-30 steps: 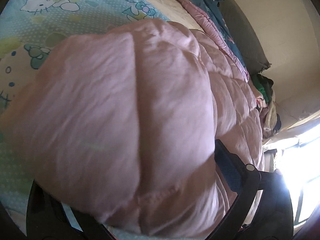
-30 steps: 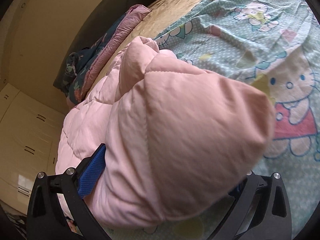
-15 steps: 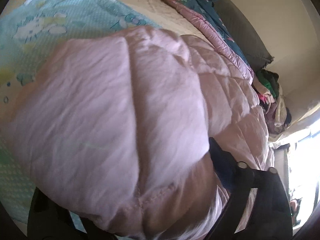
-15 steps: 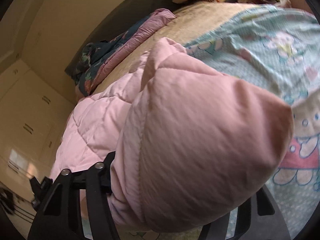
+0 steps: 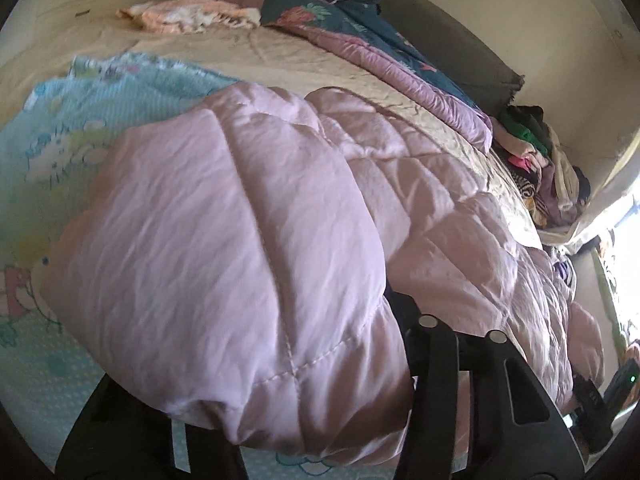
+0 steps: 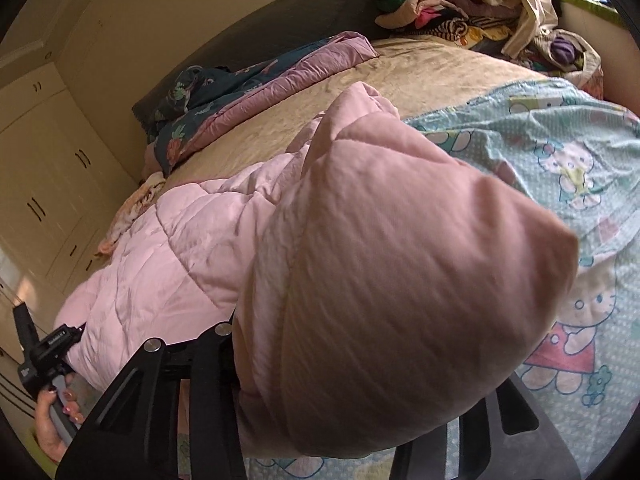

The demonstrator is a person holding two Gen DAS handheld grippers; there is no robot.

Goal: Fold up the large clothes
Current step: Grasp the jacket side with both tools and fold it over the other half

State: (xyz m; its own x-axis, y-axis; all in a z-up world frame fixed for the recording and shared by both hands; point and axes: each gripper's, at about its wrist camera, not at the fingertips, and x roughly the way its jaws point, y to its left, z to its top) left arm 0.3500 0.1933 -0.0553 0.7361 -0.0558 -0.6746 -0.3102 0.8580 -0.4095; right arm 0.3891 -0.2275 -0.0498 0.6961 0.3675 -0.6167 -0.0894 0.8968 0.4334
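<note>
Pink quilt [image 5: 224, 248]; only right view shows a hand [image 6: 50, 428].

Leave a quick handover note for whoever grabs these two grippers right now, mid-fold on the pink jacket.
Left gripper: jaws closing on a bunched end of the pink puffer jacket, fabric between them.
Right gripper: jaws closing on the jacket's other bunched end, fabric between them.
Jacket: stretched between both grippers over the cartoon-print sheet on the bed; its middle rests on the beige bedspread.
Done: both ends gathered.
Left: probably bring the ends together and lay the fold flat. The clothes pile looks untouched.
</note>
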